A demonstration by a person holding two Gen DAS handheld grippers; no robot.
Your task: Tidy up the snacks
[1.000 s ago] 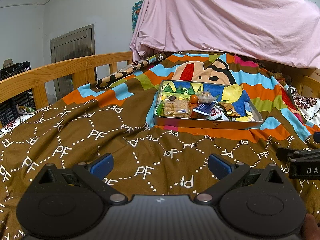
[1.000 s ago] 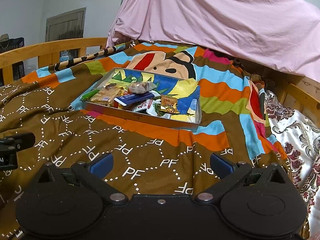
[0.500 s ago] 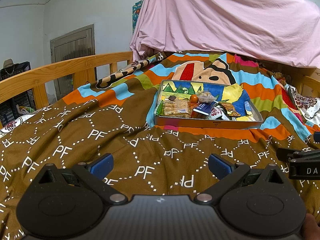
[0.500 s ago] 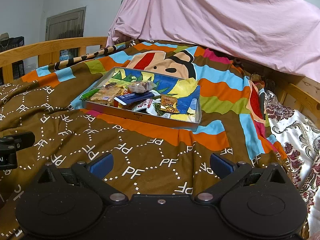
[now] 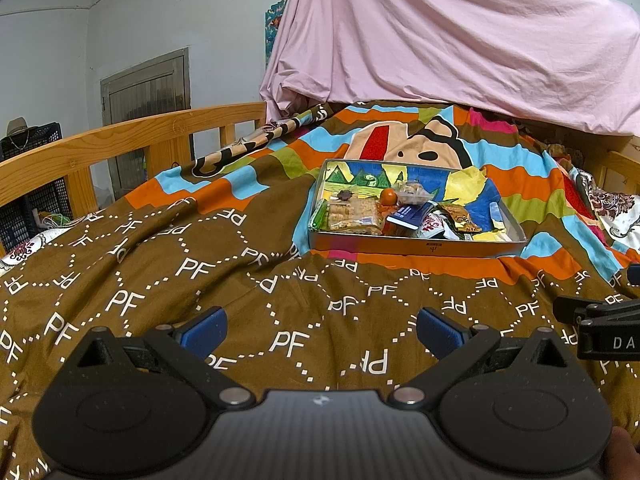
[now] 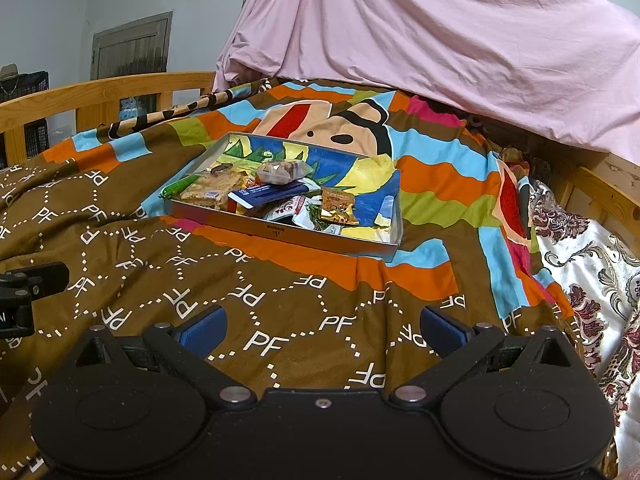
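A shallow metal tray (image 5: 416, 245) (image 6: 280, 232) with a colourful printed bottom lies on the bed ahead of both grippers. It holds several snacks: a clear pack of biscuits (image 5: 352, 216) (image 6: 210, 186), a dark blue packet (image 5: 410, 216) (image 6: 268, 194), a small orange ball (image 5: 388, 197), a clear bag of nuts (image 6: 282, 171) and an orange sachet (image 6: 338, 206). My left gripper (image 5: 320, 328) is open and empty, well short of the tray. My right gripper (image 6: 322, 326) is open and empty, also short of it.
The bed is covered by a brown "PF" blanket (image 5: 160, 288) and a striped cartoon blanket (image 6: 436, 184). A wooden rail (image 5: 120, 140) runs along the left. A pink sheet (image 5: 460, 40) hangs behind. A floral cloth (image 6: 592, 272) lies at the right.
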